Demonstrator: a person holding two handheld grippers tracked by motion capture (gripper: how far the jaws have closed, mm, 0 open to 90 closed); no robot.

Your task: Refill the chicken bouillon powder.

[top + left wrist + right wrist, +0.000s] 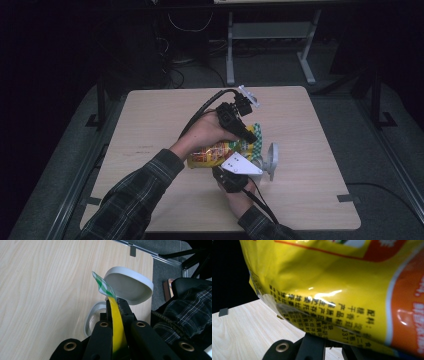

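Near the middle of the high view, a yellow snack bag [220,151] is held above a wooden table [150,130] by two hand-held grippers. The left gripper [248,135] is clamped tight on the bag's green checkered end. The right gripper [231,176], just below, pinches the bag's underside. A white bowl [270,159] stands tilted just right of them.
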